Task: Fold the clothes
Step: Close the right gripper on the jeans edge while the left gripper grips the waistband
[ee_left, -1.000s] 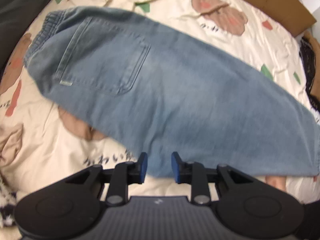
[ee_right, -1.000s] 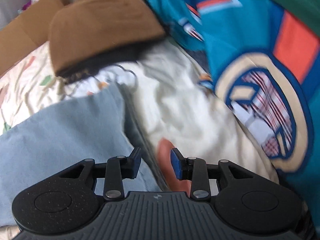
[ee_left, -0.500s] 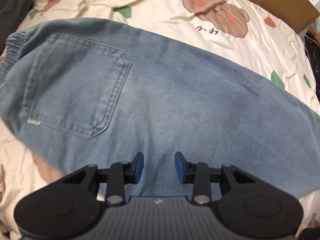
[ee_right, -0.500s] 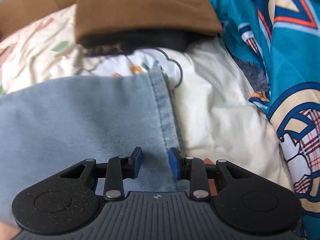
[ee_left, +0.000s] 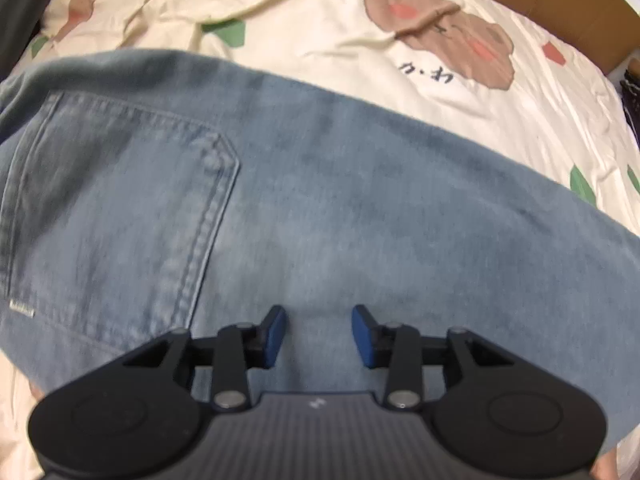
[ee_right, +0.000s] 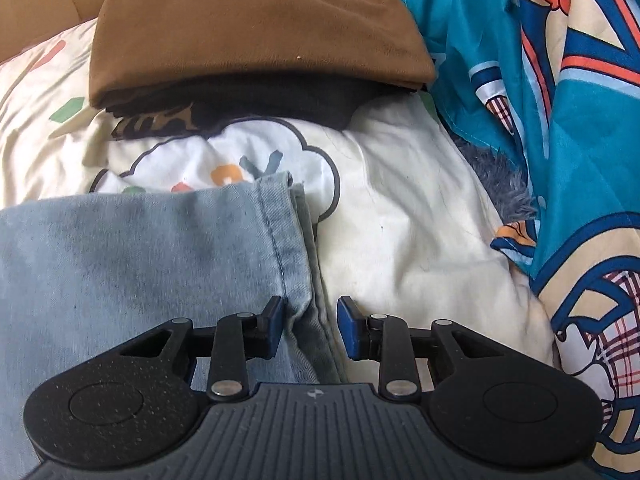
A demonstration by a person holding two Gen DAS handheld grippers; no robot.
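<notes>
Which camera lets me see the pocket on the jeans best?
The left wrist view. The back pocket on the jeans fills its left side, stitching clear. The right wrist view shows only the jeans' hemmed leg end, no pocket.

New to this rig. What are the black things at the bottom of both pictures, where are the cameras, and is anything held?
No robot here: a person carries one two-finger tool in each hand, with a fisheye camera looking along its fingers. The left view shows the left hand-held gripper above the light blue denim jeans, near the back pocket; its jaws are opening, with nothing pinched. The right view shows the right hand-held gripper open over the jeans' hem edge, not gripping it. The jeans lie flat on a cream cartoon-print bedsheet. Beyond are a folded brown cloth and a teal patterned quilt.
</notes>
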